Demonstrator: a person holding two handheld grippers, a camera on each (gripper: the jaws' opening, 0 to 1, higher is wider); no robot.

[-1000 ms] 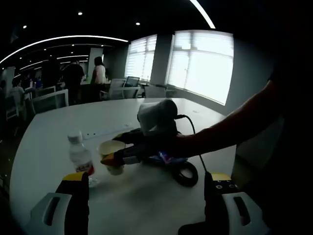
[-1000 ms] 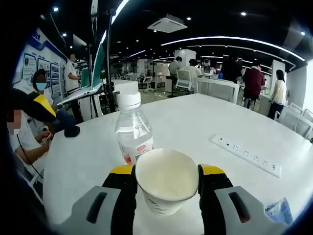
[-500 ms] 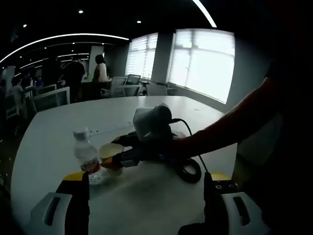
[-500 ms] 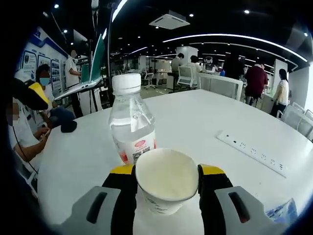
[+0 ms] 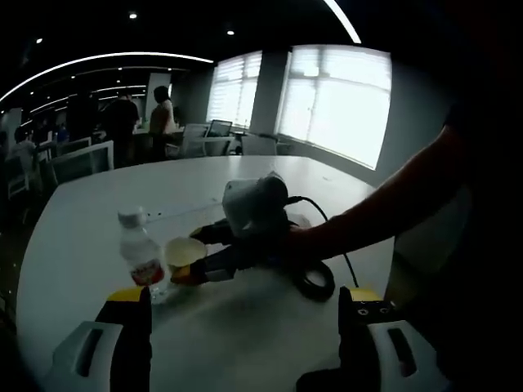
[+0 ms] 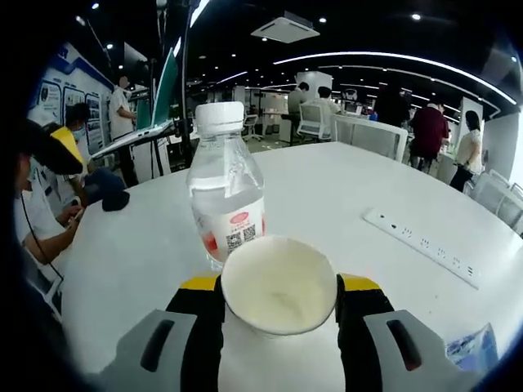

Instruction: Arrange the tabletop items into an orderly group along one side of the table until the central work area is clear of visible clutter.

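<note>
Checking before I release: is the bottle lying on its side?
No. In the right gripper view the bottle stands upright, cap on top, just beyond the cup held in the right gripper.

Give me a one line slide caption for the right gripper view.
Right gripper holds a paper cup beside a water bottle on the white table.

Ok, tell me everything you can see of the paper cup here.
The paper cup is a pale, open-topped cup that looks like paper, upright and apparently empty. It sits between the jaws of the right tongs, which are closed on its sides. Just beyond it stands the water bottle, close by; contact is unclear. The left gripper view shows it over the white table.
</note>
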